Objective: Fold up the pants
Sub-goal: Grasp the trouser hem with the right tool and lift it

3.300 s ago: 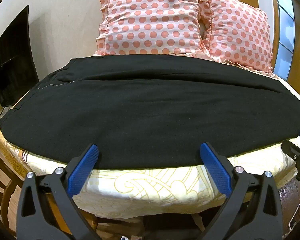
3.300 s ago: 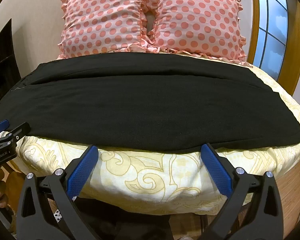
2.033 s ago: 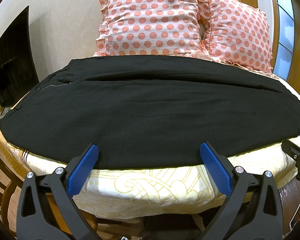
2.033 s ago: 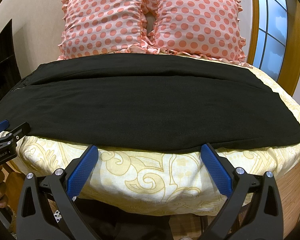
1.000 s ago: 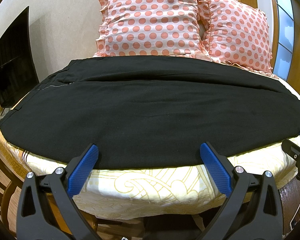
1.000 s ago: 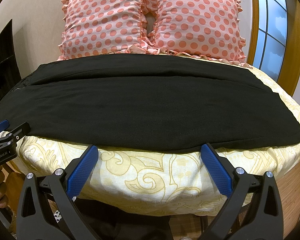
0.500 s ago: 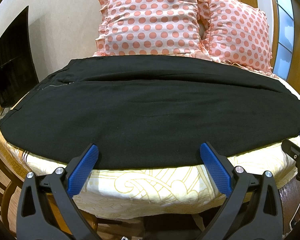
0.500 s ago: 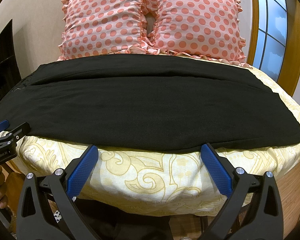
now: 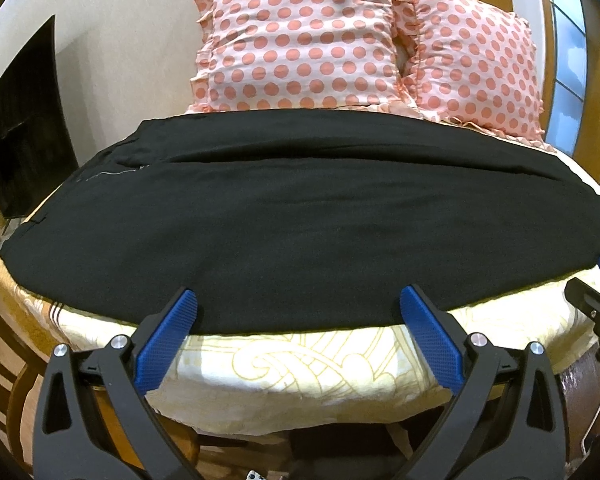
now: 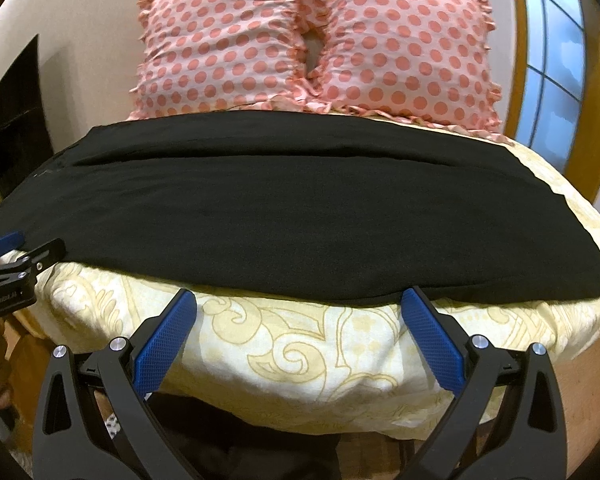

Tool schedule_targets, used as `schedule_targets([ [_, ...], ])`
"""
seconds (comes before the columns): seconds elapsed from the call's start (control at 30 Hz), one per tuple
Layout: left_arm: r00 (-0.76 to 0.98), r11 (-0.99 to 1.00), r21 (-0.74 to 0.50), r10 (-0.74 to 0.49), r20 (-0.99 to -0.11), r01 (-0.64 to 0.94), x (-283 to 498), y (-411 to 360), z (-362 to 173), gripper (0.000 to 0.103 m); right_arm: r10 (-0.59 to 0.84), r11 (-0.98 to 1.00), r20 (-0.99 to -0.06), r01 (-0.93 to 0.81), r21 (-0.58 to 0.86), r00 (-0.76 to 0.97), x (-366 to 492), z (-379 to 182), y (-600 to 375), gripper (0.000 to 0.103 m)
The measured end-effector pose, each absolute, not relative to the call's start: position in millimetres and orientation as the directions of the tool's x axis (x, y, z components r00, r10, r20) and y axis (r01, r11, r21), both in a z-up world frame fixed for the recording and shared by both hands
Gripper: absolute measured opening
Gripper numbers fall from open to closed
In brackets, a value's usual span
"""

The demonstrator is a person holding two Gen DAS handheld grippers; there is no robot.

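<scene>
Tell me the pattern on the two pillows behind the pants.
The pillows are pale pink with coral polka dots and ruffled edges, clearest in the right wrist view.

The right hand-held gripper (image 10: 299,300) has shifted slightly: its view is now motion-blurred, and the flat black fabric pants (image 10: 284,208) sit marginally lower in its view.

pants (image 9: 284,216): plain black; faint pale stitching line near the left end
bedsheet (image 10: 320,344): cream-white with pale yellow scroll motifs
left pillow (image 9: 296,36): pale pink, coral polka dots, ruffled edge same print
right pillow (image 10: 408,44): same pale pink with coral dots
left gripper (image 9: 300,322): black frame, blue textured pads, silver screws
right gripper (image 10: 300,320): black frame, blue pads, silver screws
wall (image 9: 112,12): beige
window frame (image 10: 524,52): amber wood; panes blue
</scene>
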State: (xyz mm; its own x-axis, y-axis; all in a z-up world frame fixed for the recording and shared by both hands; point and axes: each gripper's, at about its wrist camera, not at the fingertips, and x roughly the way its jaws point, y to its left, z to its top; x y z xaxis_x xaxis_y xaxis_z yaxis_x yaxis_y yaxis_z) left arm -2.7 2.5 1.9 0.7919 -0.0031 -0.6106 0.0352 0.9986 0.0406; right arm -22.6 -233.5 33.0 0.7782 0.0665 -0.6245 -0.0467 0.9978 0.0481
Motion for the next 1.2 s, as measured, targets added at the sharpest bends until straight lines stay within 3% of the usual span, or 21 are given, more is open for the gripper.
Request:
schedule_targets([
  [0.13,0.818,0.999,0.026,-0.015,-0.575,0.037,-4.2,11.4,21.3,0.101,0.163,0.979,-0.542,-0.069,0.191,0.824,-26.6,63.0,-273.1,0.102],
  [0.23,0.863,0.999,0.053,0.023,-0.504,0.005,-2.6,16.4,40.8,0.101,0.121,0.963,-0.494,0.018,0.267,0.861,-12.8,95.4,-318.2,0.102],
  [0.33,0.886,0.996,0.082,0.074,-0.457,-0.041,11.8,20.5,51.4,0.101,0.032,0.924,-0.558,0.189,0.333,0.829,32.8,114.1,-373.5,0.102],
  [0.43,0.874,0.991,0.108,0.124,-0.469,-0.082,35.9,22.3,49.5,0.101,-0.01,0.877,-0.624,0.306,0.37,0.782,78.5,113.4,-413.6,0.102],
  [0.63,0.841,0.99,0.109,0.133,-0.524,-0.089,65.2,27.2,39.2,0.101,-0.142,0.78,-0.784,0.556,0.288,0.605,188.4,88.9,-486.4,0.101],
  [0.7,0.83,0.99,0.109,0.132,-0.541,-0.086,71.3,27.3,34.1,0.101,-0.183,0.744,-0.81,0.618,0.256,0.556,224.9,80.1,-505.4,0.087],
  [0.77,0.822,0.993,0.09,0.109,-0.559,-0.07,75.3,28.5,33.4,0.101,-0.216,0.715,-0.832,0.663,0.221,0.51,252.2,70.6,-516.9,0.08],
  [1.03,0.798,0.998,0.053,0.064,-0.599,-0.04,83.7,33.5,31.5,0.101,-0.34,0.592,-0.873,0.801,0.089,0.349,321.3,33.4,-549.2,0.069],
  [1.1,0.792,0.998,0.042,0.055,-0.609,-0.037,85.7,34.8,30.7,0.101,-0.412,0.599,-0.858,0.8,-0.003,0.306,326.2,32.0,-543.4,0.053],
  [1.17,0.787,0.999,0.027,0.04,-0.616,-0.03,87.4,36.3,30.4,0.101,-0.419,0.608,-0.844,0.794,0.013,0.335,319.4,34.5,-542.1,0.047],
  [1.2,0.785,0.999,0.019,0.033,-0.619,-0.027,88.1,36.9,30.2,0.101,-0.419,0.605,-0.842,0.796,0.021,0.341,315.8,35.4,-542.5,0.038],
])
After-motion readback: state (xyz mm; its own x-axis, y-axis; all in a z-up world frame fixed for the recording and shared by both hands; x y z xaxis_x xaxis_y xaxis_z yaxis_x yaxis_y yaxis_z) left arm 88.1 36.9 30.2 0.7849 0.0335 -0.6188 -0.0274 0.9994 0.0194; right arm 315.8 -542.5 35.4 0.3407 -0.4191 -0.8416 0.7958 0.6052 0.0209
